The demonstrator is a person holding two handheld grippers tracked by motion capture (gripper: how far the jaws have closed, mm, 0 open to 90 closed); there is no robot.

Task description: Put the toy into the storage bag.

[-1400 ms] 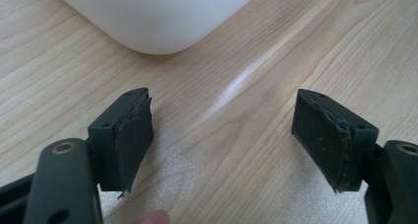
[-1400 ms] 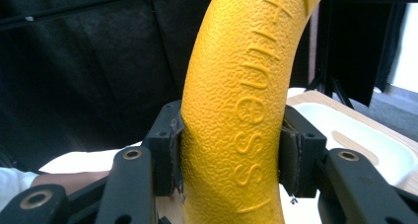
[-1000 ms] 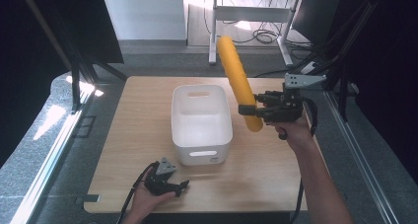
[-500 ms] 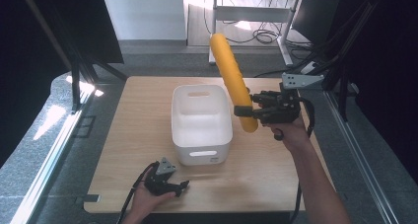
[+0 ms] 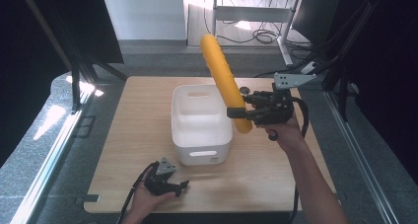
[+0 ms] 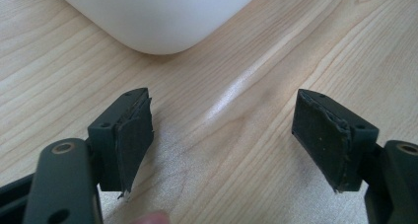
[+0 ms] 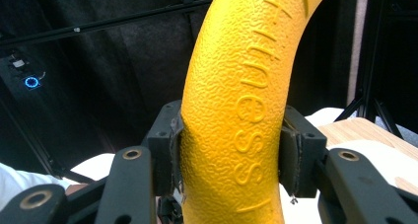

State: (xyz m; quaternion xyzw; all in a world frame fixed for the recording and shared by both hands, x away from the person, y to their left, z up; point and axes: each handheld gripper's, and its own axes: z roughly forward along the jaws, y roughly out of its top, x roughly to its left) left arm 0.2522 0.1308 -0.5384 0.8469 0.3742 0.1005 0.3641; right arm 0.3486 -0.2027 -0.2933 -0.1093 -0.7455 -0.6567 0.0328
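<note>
Right tongs [image 5: 236, 113] clamp yellow foam roller [image 5: 224, 81] near its lower end, tilted over white bin's [image 5: 202, 135] right rim, likely for dropping in | left tongs [image 5: 182, 184] released, resting by bench's [image 5: 138, 130] near edge

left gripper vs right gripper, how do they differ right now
The left gripper has its jaws wide open with nothing between them; the right gripper is shut on the yellow roller. The left gripper sits low at the table's near edge; the right gripper is raised beside the white bin, holding the roller tilted up. Both have black jaws with dark pads.
</note>
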